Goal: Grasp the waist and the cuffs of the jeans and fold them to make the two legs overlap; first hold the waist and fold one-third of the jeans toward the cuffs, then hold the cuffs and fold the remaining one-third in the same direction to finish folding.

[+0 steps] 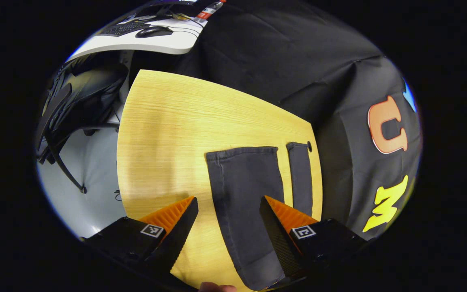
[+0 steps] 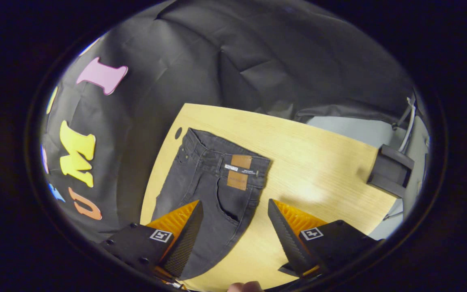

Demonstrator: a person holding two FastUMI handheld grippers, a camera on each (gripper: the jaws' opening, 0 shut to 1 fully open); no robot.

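Nearest in the left gripper view: left claw (image 1: pixel 228 202) spread wide, holding nothing, poised above the near leg of the dark grey denim jeans (image 1: pixel 243 202). A fingertip just visible at the bottom rim. Nearest in the right gripper view: right claw (image 2: pixel 235 207) likewise gaping and empty, hovering over the hip and pocket part of the same jeans (image 2: pixel 213 182).

Beyond the claws, jeans spread flat on the pale yellow wood-grain table (image 1: pixel 168 134), along the edge next to the black cloth wall. Long axis parallel to that edge: waist toward one end of the table, cuffs toward the other. Seen from the left claw, both legs running straight ahead, side by side with a strip of table between, not yet overlapped; near cuff (image 1: pixel 241 152) broad, far cuff (image 1: pixel 297 146) narrow, close to a small dark hole (image 1: pixel 309 144) near the table's corner. Seen from the right claw, waistband (image 2: pixel 225 156) ahead with a tan leather patch (image 2: pixel 238 172) facing up, one end close to a dark hole (image 2: pixel 178 133) by the table edge.

Judged from this: cuffs for the left claw, waist for the right, each with its target dead ahead along the garment's length. Probably first step in hand, lengthwise fold to stack the legs not yet made.

Farther off, a white desk (image 1: pixel 144 42) with keyboard and mouse, and a black chair (image 1: pixel 79 97).
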